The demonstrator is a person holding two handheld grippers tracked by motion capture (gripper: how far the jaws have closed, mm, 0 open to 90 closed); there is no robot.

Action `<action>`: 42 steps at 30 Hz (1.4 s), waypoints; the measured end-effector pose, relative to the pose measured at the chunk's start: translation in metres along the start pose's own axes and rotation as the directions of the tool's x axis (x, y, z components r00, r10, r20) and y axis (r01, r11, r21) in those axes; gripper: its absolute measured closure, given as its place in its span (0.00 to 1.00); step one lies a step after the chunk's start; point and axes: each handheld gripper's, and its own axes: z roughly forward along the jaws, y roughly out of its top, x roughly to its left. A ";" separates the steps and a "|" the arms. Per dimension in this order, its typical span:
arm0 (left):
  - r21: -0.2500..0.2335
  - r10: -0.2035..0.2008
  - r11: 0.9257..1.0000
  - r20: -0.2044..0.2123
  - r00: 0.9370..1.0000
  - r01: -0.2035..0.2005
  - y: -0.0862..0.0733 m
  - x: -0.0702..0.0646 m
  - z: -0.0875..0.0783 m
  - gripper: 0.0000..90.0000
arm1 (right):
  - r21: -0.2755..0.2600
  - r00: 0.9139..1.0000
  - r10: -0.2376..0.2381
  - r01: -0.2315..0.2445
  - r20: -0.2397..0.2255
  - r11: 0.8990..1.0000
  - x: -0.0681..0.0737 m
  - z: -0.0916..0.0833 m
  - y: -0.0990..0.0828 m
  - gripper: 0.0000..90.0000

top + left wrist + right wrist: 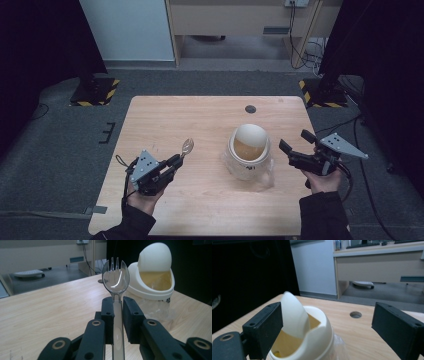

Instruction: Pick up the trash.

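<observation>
Gripping a clear plastic spork (115,277) by its handle, the left gripper (172,162) has its fingers clamped tight, bowl aimed at the small white swing-lid bin (249,150) standing mid-desk (200,120). Right gripper (296,146) hovers beside the bin, fingers spread wide, holding nothing. Risk here: the lid is only part open, so the spork may catch it and tip the light bin!

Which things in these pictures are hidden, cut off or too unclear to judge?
- Bin: its bottom is hidden by the tilted swing lid and rim in every view.
- Spork: the handle's lower end is cut off by the left gripper view's bottom edge.
- Marking under the bin's rim: too small to read.
- Right gripper: its body is cut off by the frame.
</observation>
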 end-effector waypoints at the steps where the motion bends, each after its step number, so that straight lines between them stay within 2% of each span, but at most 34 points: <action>1: -0.010 0.003 1.000 0.004 1.000 -0.003 0.002 -0.002 0.001 0.88 | -0.007 1.000 -0.002 0.001 -0.007 1.000 0.002 0.001 0.003 0.13; 3: -0.026 0.016 1.000 0.009 1.000 -0.016 0.007 -0.005 0.003 0.88 | -0.022 0.999 -0.010 0.009 -0.040 1.000 0.008 0.004 0.010 0.15; 7: -0.060 0.056 0.997 0.018 0.998 -0.055 0.016 -0.014 0.006 0.88 | -0.030 0.997 -0.016 0.014 -0.071 0.999 0.013 0.009 0.014 0.18; 13: -0.091 0.090 0.992 0.034 0.995 -0.086 0.026 -0.027 0.014 0.88 | -0.031 0.992 -0.035 0.031 -0.125 0.999 0.025 0.017 0.020 0.24; 17: -0.109 0.098 0.990 0.045 0.994 -0.093 0.031 -0.034 0.020 0.88 | -0.033 0.985 -0.036 0.030 -0.172 0.999 0.035 0.022 0.022 0.28; 19: -0.116 0.101 0.989 0.054 0.993 -0.094 0.034 -0.038 0.024 0.88 | -0.034 0.983 -0.040 0.034 -0.180 0.999 0.036 0.024 0.022 0.29; 20: -0.120 0.103 0.988 0.059 0.993 -0.095 0.035 -0.041 0.026 0.88 | -0.033 0.978 -0.019 0.012 -0.206 0.999 0.039 0.026 0.021 0.31; 29: -0.130 0.127 0.985 0.098 0.987 -0.114 0.044 -0.060 0.049 0.88 | -0.022 0.969 -0.001 -0.005 -0.246 1.000 0.044 0.031 0.017 0.36; 32: -0.129 0.143 0.983 0.111 0.984 -0.128 0.045 -0.068 0.058 0.88 | -0.022 0.968 -0.001 -0.005 -0.252 1.000 0.045 0.032 0.015 0.38; 35: -0.126 0.174 0.979 0.123 0.977 -0.158 0.045 -0.078 0.066 0.88 | -0.016 0.965 -0.007 0.003 -0.262 1.000 0.047 0.032 0.013 0.40; 41: -0.116 0.198 0.976 0.142 0.970 -0.182 0.043 -0.092 0.079 0.88 | -0.007 0.952 -0.005 0.003 -0.305 1.000 0.051 0.033 0.010 0.46; 42: -0.114 0.203 0.976 0.147 0.968 -0.188 0.042 -0.094 0.081 0.88 | -0.007 0.952 -0.005 0.003 -0.305 1.000 0.051 0.033 0.010 0.46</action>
